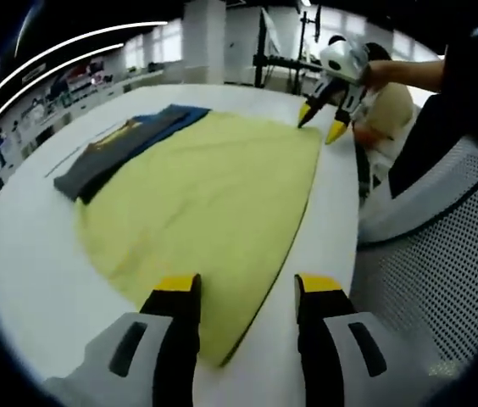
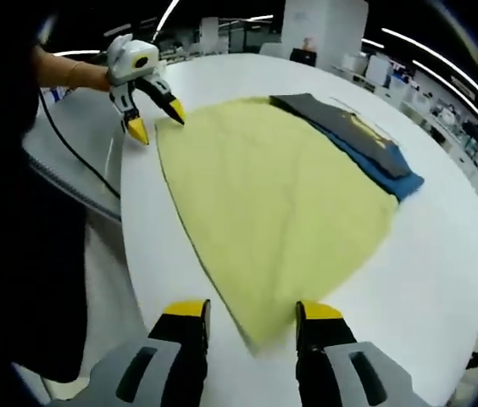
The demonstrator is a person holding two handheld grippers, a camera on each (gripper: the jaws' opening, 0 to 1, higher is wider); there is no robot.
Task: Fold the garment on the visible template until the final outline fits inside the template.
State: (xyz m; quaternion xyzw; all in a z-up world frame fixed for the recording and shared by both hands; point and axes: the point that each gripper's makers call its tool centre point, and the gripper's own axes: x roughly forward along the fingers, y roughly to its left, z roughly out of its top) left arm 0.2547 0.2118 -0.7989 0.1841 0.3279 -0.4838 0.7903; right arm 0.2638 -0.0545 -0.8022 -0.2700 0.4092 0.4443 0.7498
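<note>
A yellow garment (image 1: 213, 191) (image 2: 264, 195) lies spread flat on the round white table (image 1: 27, 263) (image 2: 442, 254). In the left gripper view, my left gripper (image 1: 247, 288) is open low over the cloth's near corner, which lies between the jaws. My right gripper (image 1: 320, 124) shows far off at the opposite corner, open, tips at the cloth's edge. The right gripper view mirrors this: my right gripper (image 2: 252, 312) stands open over its corner, and my left gripper (image 2: 156, 121) is open at the far corner.
A folded dark grey and blue garment stack (image 1: 120, 148) (image 2: 358, 136) lies along the yellow cloth's far side, partly under it. A grey mesh chair (image 1: 442, 254) (image 2: 78, 161) stands against the table edge beside me. A black cable (image 2: 78, 153) crosses the chair.
</note>
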